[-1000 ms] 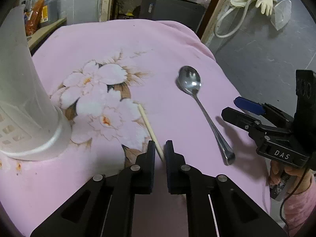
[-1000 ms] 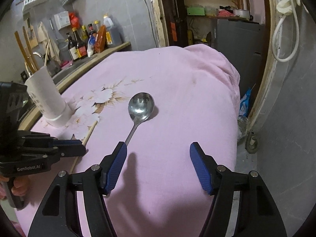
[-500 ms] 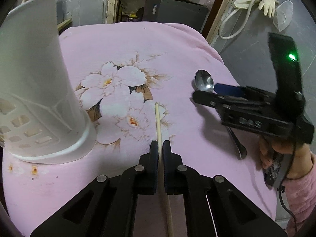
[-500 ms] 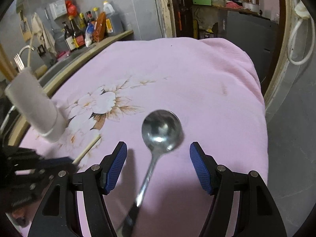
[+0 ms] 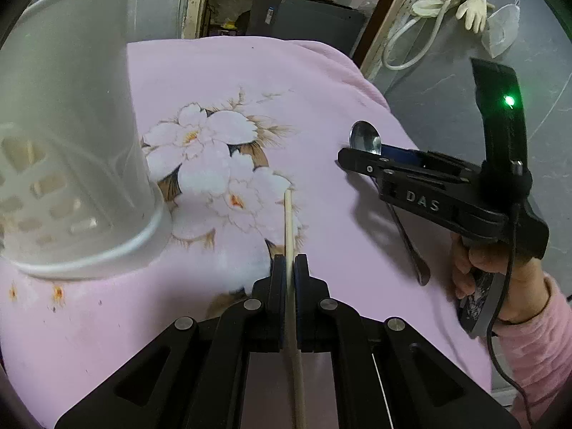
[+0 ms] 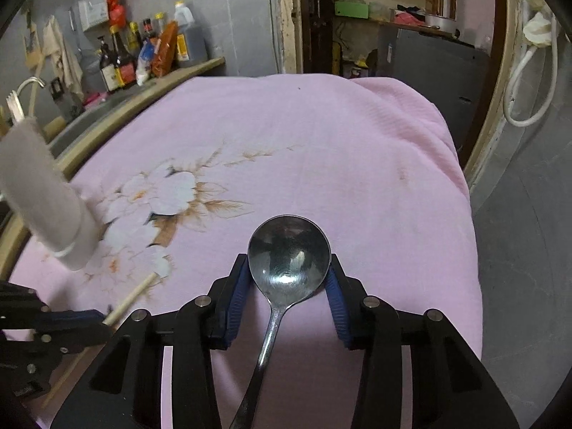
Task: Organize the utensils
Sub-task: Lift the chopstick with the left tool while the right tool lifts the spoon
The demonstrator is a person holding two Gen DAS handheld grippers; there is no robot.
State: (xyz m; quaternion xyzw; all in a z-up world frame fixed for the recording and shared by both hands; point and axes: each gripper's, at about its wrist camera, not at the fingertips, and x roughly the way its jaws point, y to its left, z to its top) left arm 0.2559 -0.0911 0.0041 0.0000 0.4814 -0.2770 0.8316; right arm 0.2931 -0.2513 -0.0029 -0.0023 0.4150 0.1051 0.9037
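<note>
A second ago the right gripper (image 6: 287, 279), with its blue-padded fingers (image 6: 237, 296), stood wide apart behind the shiny round-bowled metal spoon (image 6: 287, 255); since then it has slid forward over the handle and its jaws have just been closing, so the pads now sit against both sides of the spoon's bowl, low in the centre of the right wrist view, though whether they truly press on it is hard to judge. The left gripper (image 5: 290, 268), black with dark pads, was closing around the pale wooden chopstick (image 5: 289, 228) a second ago and now clamps it tight, the stick running straight up between the jaws in the lower middle of the left wrist view, its far tip over the white flower print. The spoon lies on the pink flowered blanket (image 6: 321, 150), bowl facing up, handle running down towards the bottom edge of the frame. Both grippers slope downwards toward the blanket. In the left wrist view a hand (image 5: 489, 264) in a pink sleeve (image 5: 529, 339) grips the right tool's handle at the right edge, beneath a small green light. The tall white plastic utensil holder (image 5: 71, 150), with slotted walls, fills the left of that view, blurred and cut off by the frame; its contents are hard to make out. The chopstick's near end runs out of the bottom of the picture, and the spoon's handle is partly hidden behind the right gripper there.
</note>
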